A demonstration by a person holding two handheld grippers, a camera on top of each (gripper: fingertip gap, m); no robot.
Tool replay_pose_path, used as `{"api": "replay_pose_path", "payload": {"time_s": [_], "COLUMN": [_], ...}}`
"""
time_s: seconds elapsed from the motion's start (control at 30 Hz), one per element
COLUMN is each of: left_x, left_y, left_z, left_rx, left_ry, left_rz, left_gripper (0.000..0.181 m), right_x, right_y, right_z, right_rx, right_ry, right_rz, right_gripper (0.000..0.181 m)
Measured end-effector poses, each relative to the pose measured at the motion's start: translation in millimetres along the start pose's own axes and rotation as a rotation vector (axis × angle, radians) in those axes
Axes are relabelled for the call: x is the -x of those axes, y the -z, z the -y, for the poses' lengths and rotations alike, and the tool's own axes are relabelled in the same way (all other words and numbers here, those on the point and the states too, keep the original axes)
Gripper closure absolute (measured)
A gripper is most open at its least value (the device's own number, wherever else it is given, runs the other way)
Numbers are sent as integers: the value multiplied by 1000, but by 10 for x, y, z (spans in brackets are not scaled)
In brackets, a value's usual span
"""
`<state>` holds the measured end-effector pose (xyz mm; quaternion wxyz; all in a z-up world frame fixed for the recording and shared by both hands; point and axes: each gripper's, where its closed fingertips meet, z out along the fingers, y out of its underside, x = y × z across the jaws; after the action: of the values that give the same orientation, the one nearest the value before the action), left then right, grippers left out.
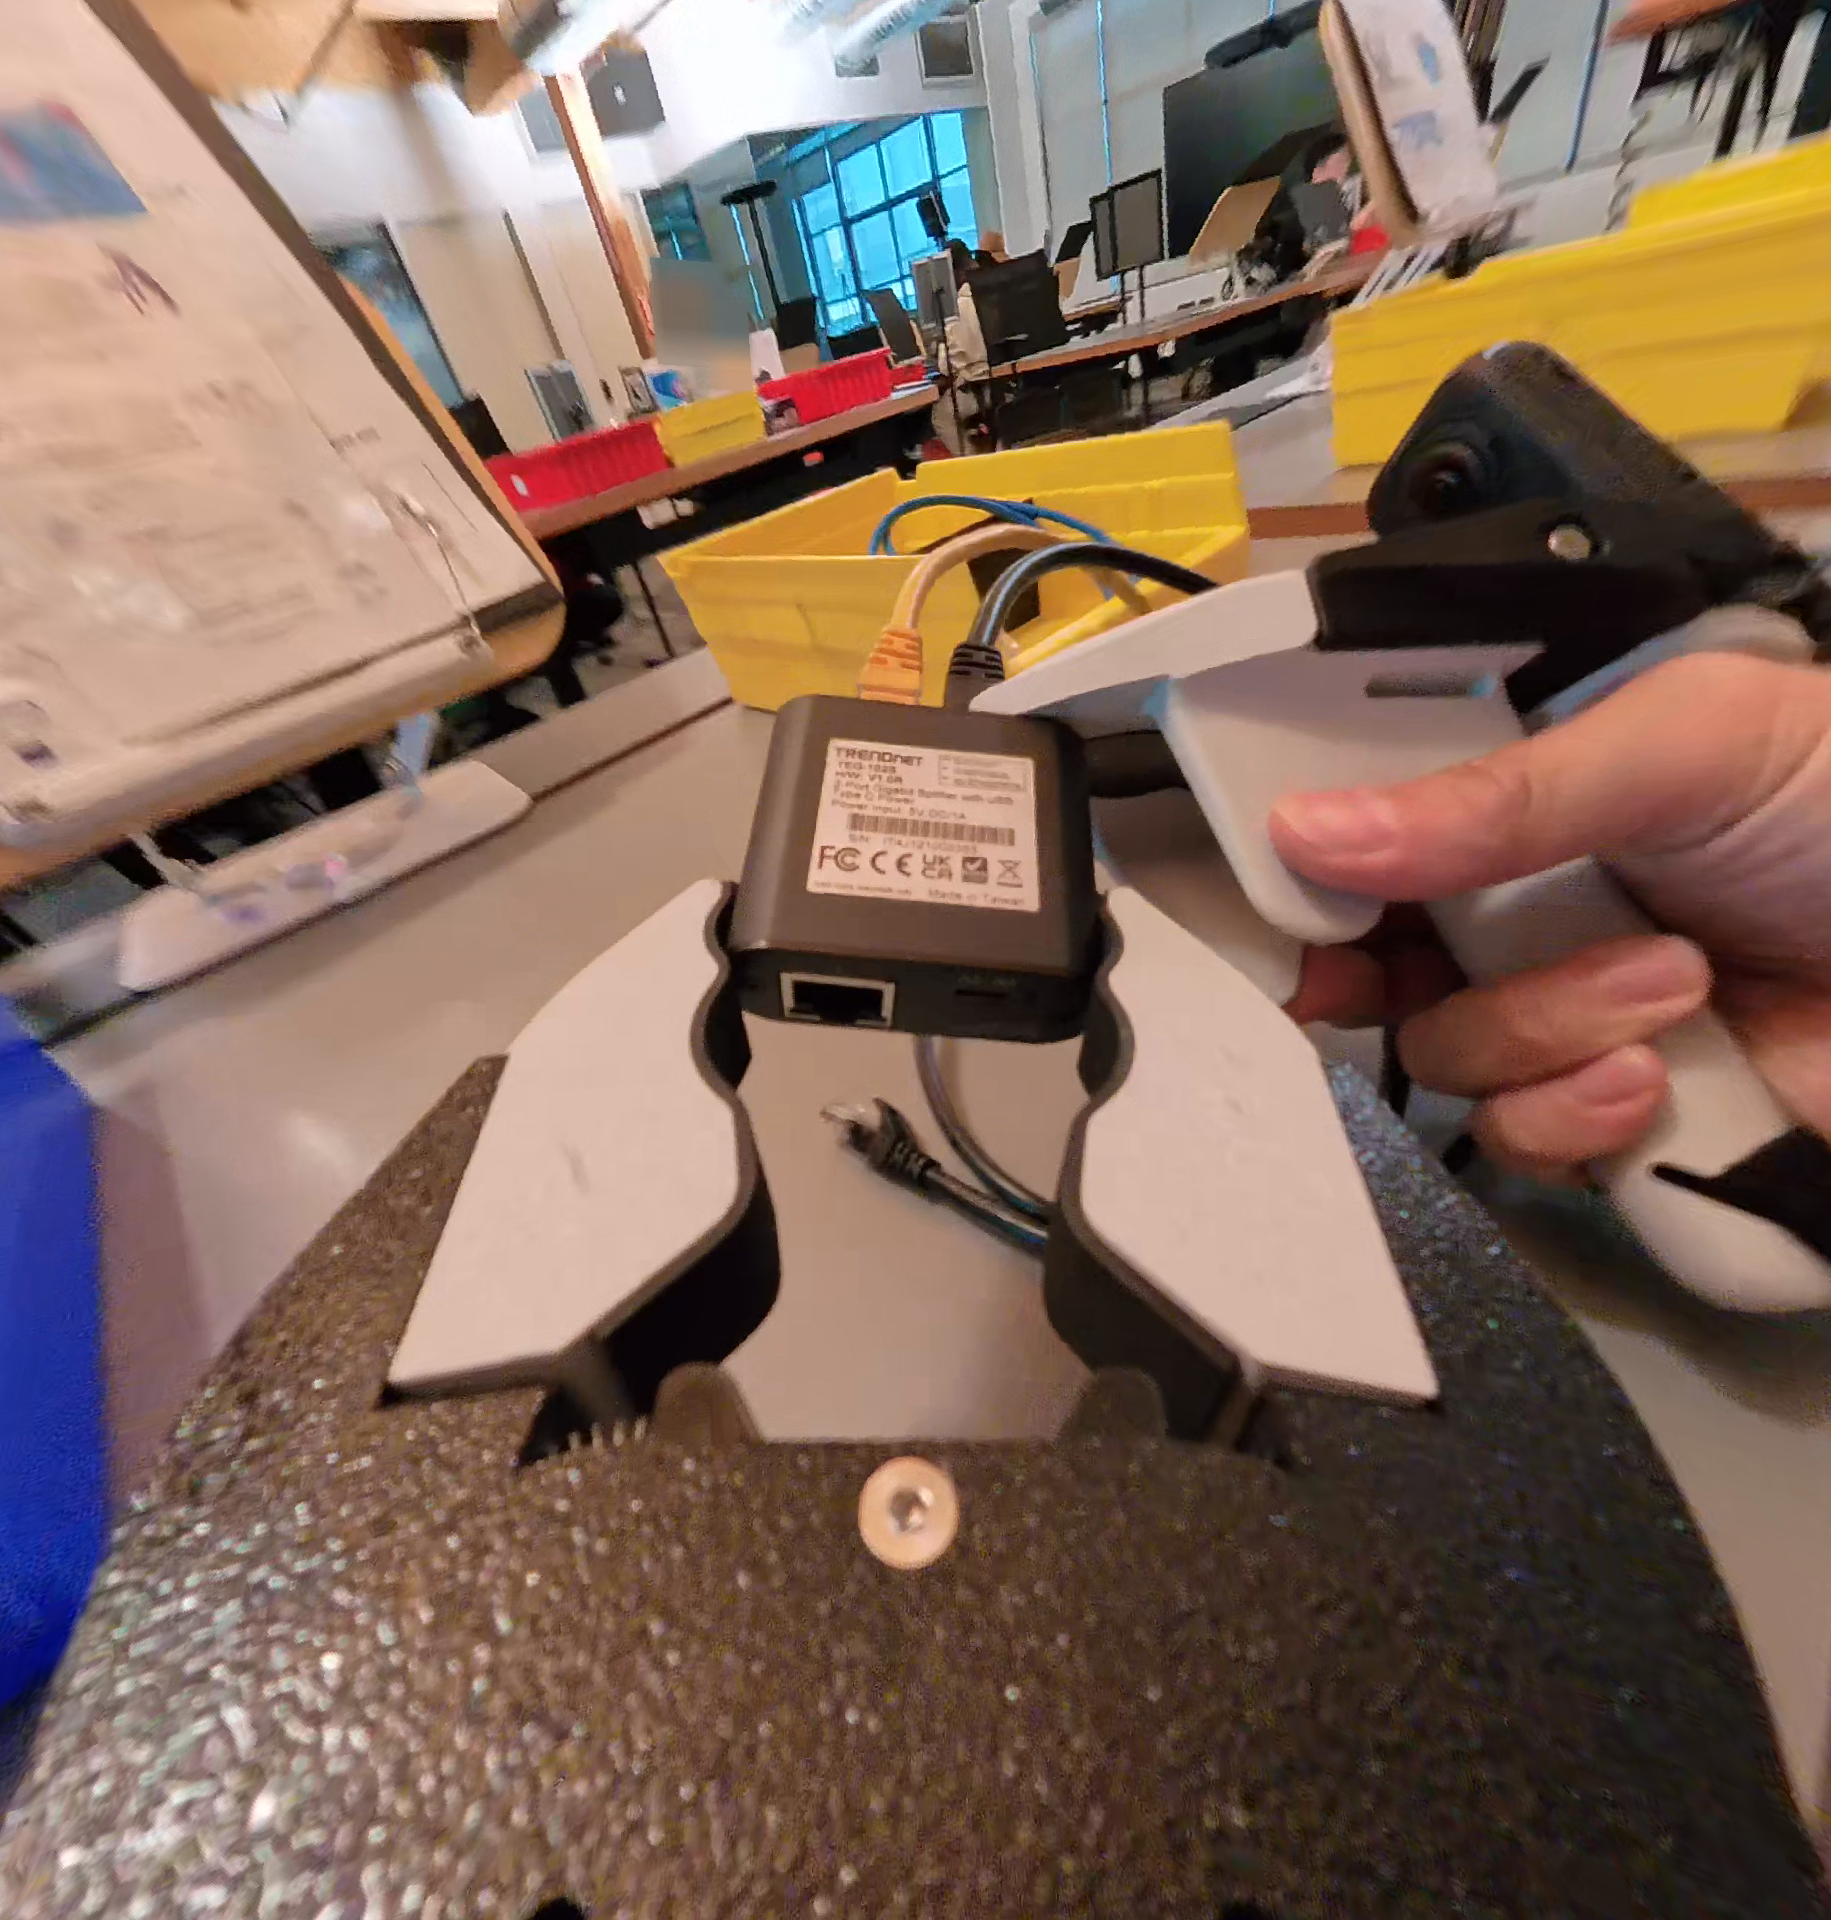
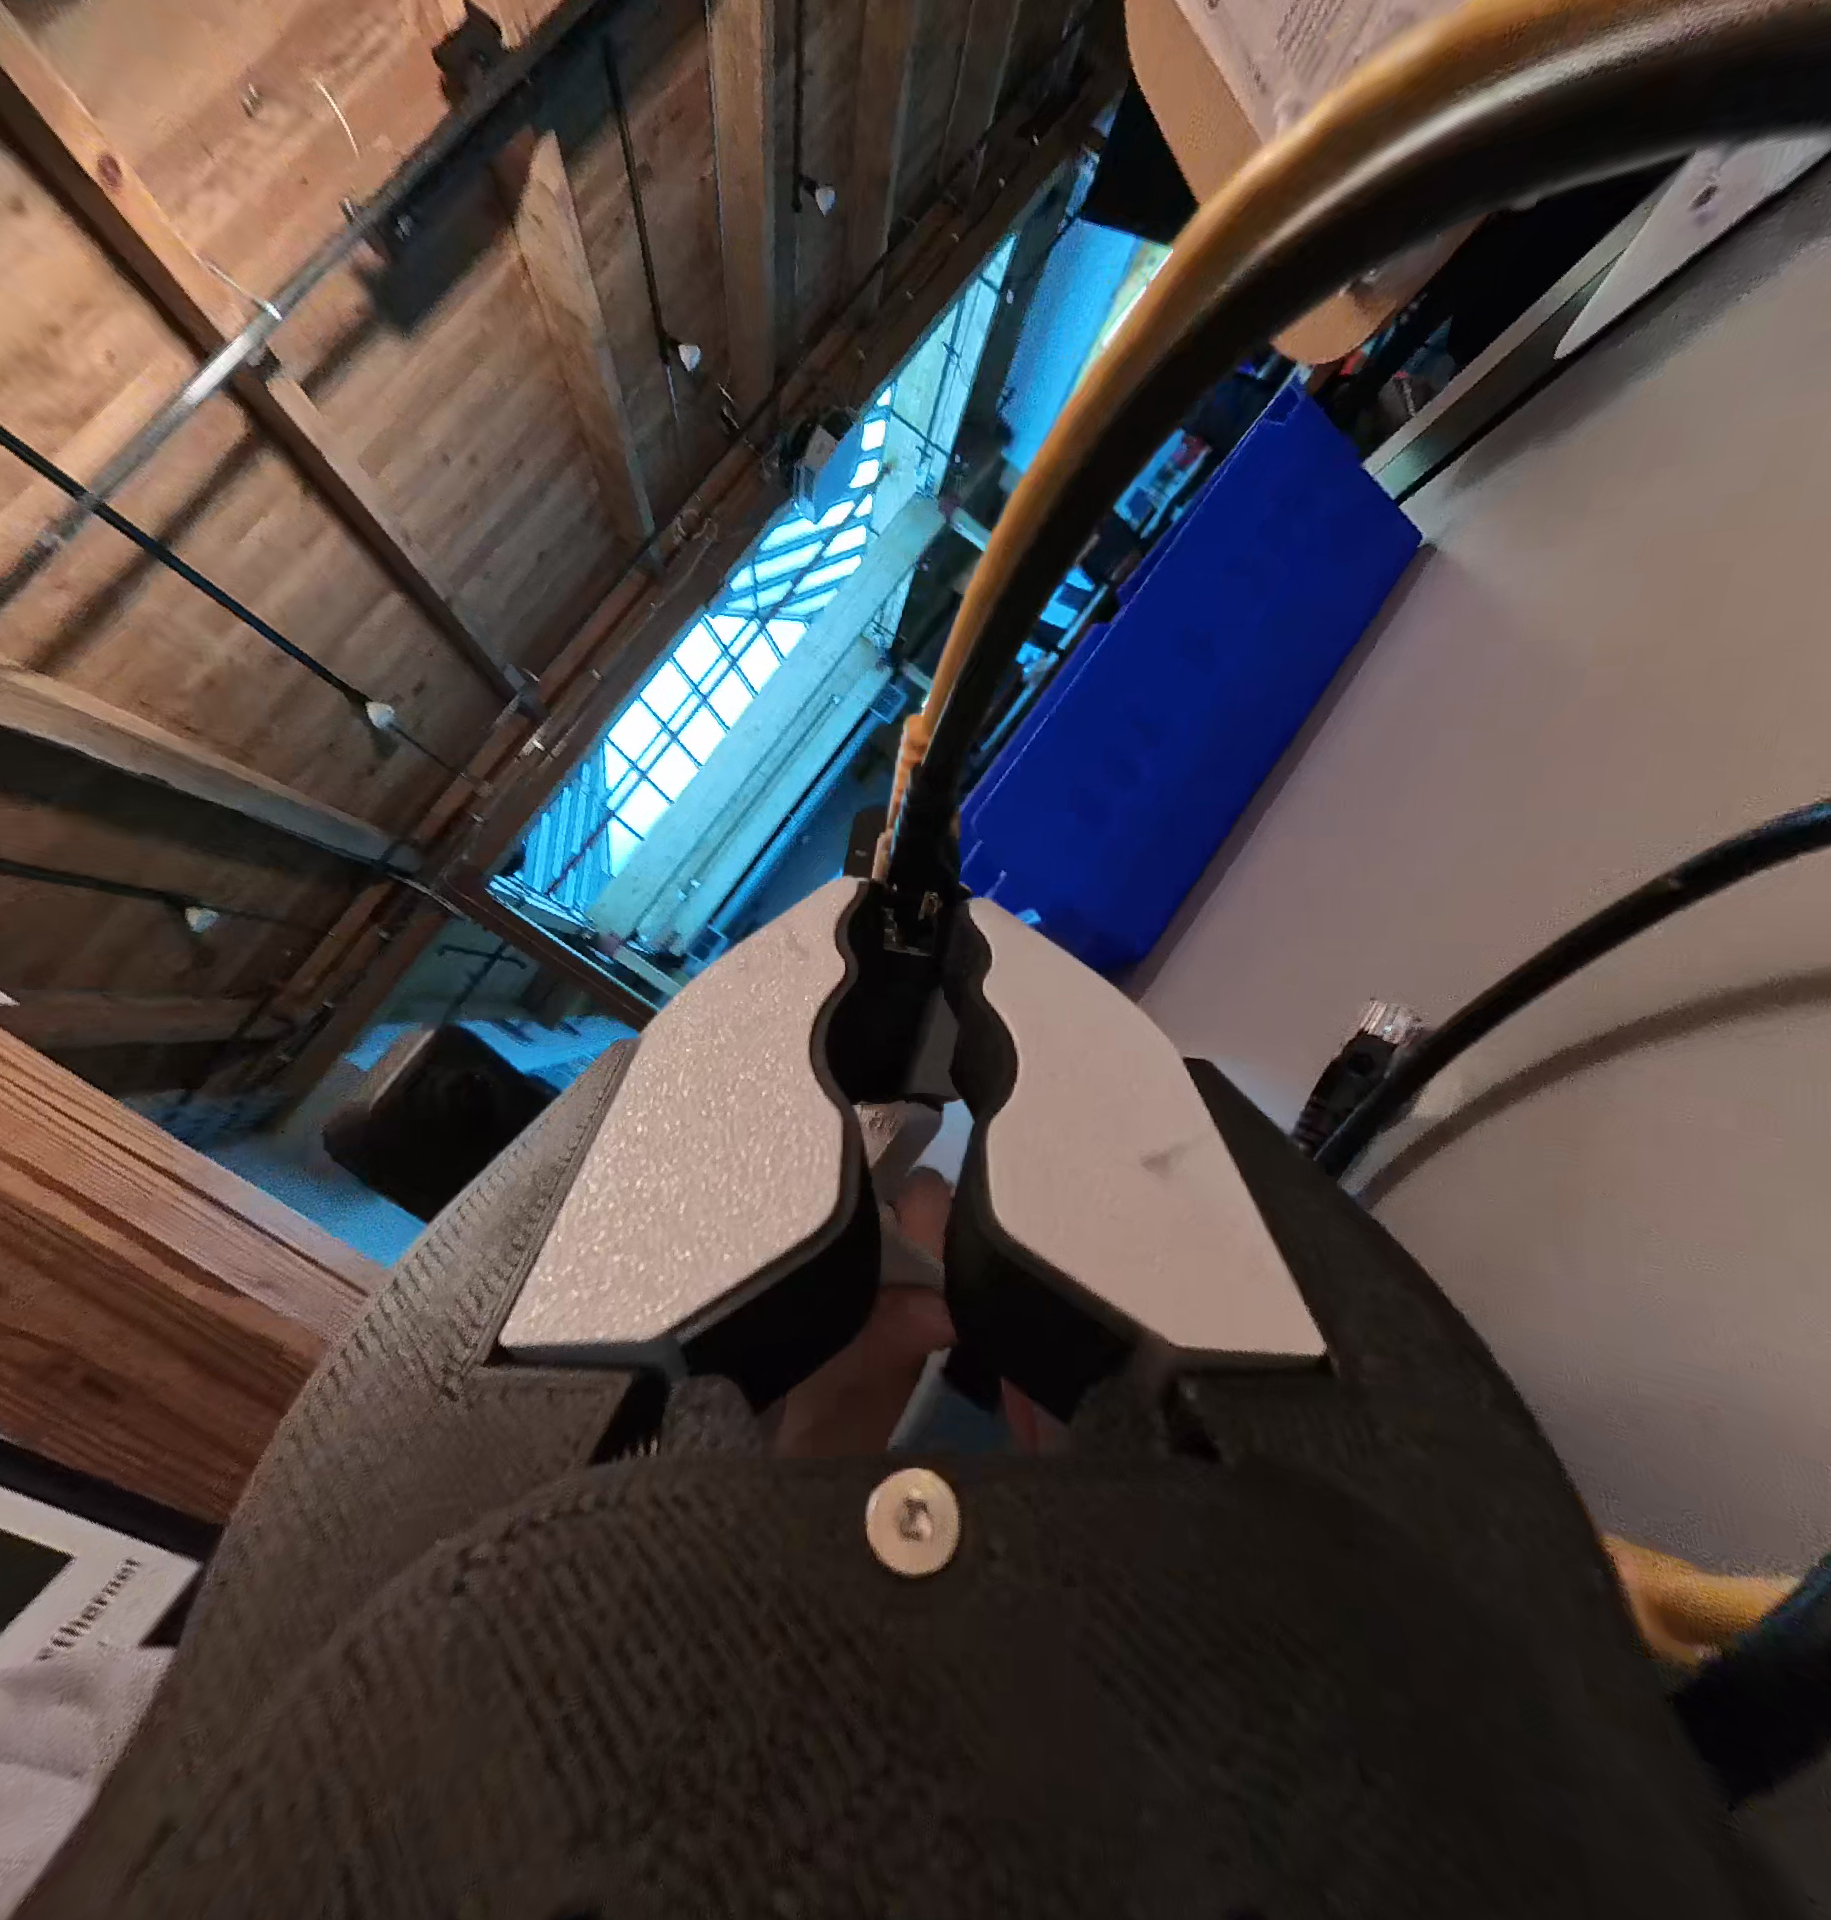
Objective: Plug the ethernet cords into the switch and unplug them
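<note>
Switch (image 1: 916, 868): small black plastic box with a white label on the upturned face, held off the grey desk (image 1: 298, 1039) between the tips of the left gripper (image 1: 916, 935). Judged light and rigid, smooth-sided, so liable to twist or slide when a plug is pushed or pulled. Best held as now, across its two flat sides near the front end, leaving both port faces clear.

Near face shows one empty port (image 1: 838, 1001). Far face carries two seated cords: an orange-booted plug (image 1: 893, 665) and a black-booted plug (image 1: 976, 665), their cords arching back toward a yellow bin (image 1: 817, 613).

Plugs judged stiff at the boot, limp in the cord; the latch tab is the fragile part. Grip the boot, not the cord.

Left gripper: jaws part open, clamped on the switch's sides.

Right gripper (image 2: 906, 940): jaws nearly together, pinched on the black-booted plug (image 2: 906, 925) at the switch's far end. In the left wrist view its upper finger (image 1: 1150, 644) lies over that plug; a hand (image 1: 1638, 904) holds its handle.

Third cord lies loose on the desk below the switch, its black plug (image 1: 875, 1132) unconnected; also seen beside the right gripper (image 2: 1373, 1049).
</note>
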<state>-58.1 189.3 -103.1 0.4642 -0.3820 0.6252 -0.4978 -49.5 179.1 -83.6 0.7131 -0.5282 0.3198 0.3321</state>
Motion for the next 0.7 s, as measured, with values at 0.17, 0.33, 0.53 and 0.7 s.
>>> {"api": "replay_pose_path", "payload": {"time_s": [0.17,0.33,0.53,0.7], "left_x": [46,39,61,41], "left_y": [19,17,8,26], "left_z": [20,23,-2,27], "left_rx": [-12,-23,0,-26], "left_ry": [-105,-49,-53,-71], "left_rz": [70,46,72,58], "left_gripper": [119,119,119,119], "right_x": [20,24,13,39], "right_y": [-34,-33,-67,-39], "right_z": [-3,5,15,25], "right_rx": [-15,-30,-4,-10], "right_ry": [-64,-80,-56,-155], "right_rz": [49,62,60,90], "right_gripper": [167,168,168,168]}}
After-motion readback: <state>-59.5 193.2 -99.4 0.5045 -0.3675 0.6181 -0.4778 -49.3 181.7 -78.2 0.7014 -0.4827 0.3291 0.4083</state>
